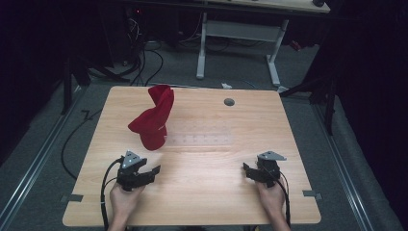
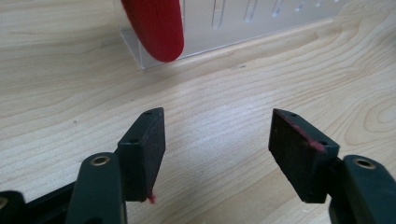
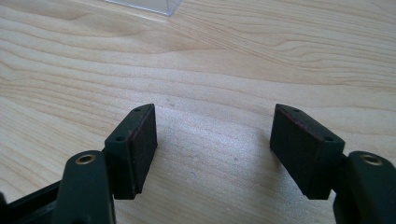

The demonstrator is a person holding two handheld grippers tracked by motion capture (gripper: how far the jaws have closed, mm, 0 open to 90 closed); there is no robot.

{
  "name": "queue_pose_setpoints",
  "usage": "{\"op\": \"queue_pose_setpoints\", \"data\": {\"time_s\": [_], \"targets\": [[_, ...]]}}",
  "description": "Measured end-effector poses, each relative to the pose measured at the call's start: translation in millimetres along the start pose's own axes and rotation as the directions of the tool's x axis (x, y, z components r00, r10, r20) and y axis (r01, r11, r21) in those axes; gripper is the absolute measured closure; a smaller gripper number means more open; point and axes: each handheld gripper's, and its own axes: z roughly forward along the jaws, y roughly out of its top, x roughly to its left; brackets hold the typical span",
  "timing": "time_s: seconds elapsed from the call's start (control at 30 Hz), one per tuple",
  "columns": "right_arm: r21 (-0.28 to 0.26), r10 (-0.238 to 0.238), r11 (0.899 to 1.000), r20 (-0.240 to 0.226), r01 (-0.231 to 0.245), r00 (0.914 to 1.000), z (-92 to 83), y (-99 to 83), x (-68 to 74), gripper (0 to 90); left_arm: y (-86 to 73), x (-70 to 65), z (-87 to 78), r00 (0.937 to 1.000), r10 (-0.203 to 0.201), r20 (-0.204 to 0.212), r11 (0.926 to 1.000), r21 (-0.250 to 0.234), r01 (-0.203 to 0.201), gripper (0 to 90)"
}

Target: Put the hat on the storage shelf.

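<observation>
Clear plastic rack (image 1: 198, 139) is hard to make out in the high view: it reads as a pale strip with faint slot marks near centre of the wooden surface (image 1: 202, 192), and its left end is covered by the red cloth (image 1: 154, 120). The cloth stands up in a twisted peak toward 12 o'clock, draped over that end. In the left gripper view the cloth's lower lobe (image 2: 156, 28) is cut off by the top edge and hangs in front of the rack's corner (image 2: 140, 58). In the right gripper view only a corner of the rack (image 3: 161, 5) enters at 12 o'clock. Left claw (image 1: 150, 173) sits at 7 o'clock on the surface, jaws spread, nothing between them, just short of the cloth. Right claw (image 1: 246, 171) sits at 5 o'clock, jaws likewise spread and empty. Grey round plug (image 1: 229, 101) lies at 1 o'clock. White desk frame (image 1: 238, 43) stands beyond the far edge; surroundings too dark to read.
</observation>
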Motion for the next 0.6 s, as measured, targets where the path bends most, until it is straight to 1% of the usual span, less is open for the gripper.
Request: {"op": "queue_pose_setpoints", "data": {"time_s": [0.1, 0.23, 0.3, 0.33, 0.37, 0.4, 0.6], "targets": [[0.001, 0.001, 1.0, 0.0, -0.001, 1.0, -0.1, 0.1, 0.1, 32.1, -4.1, 3.0, 4.8, 0.9997, 0.008, -0.021, 0.9999, 0.009, -0.008, 36.6], [0.0, 0.0, 1.0, 0.0, 0.0, 1.0, 0.0, 0.0, 0.0, 32.1, -9.7, 8.0, 12.0, 0.9977, 0.028, -0.062, 0.9994, 0.022, -0.027, 36.3], [0.0, 0.001, 1.0, 0.0, -0.001, 1.0, 0.0, 0.0, 0.1, 32.1, -13.8, 10.2, 16.5, 0.9936, 0.063, -0.094, 0.9976, 0.035, -0.06, 35.8], [0.0, 0.001, 1.0, 0.0, -0.001, 1.0, 0.0, 0.0, 0.1, 32.1, -16.6, 11.4, 19.2, 0.9898, 0.084, -0.115, 0.9957, 0.048, -0.079, 35.0], [0.0, 0.001, 1.0, 0.0, -0.001, 1.0, 0.0, 0.0, 0.1, 32.1, -20.2, 12.1, 21.0, 0.9862, 0.113, -0.121, 0.9933, 0.039, -0.109, 33.5], [0.0, 0.002, 1.0, -0.001, -0.002, 1.0, -0.1, 0.0, 0.1, 32.1, -21.5, 12.3, 21.4, 0.987, 0.109, -0.118, 0.9939, 0.024, -0.107, 30.8], [0.0, 0.001, 1.0, 0.0, -0.001, 1.0, -0.1, 0.0, 0.1, 32.1, -21.4, 12.3, 21.3, 0.9876, 0.105, -0.117, 0.9944, 0.025, -0.103, 30.1]]}}
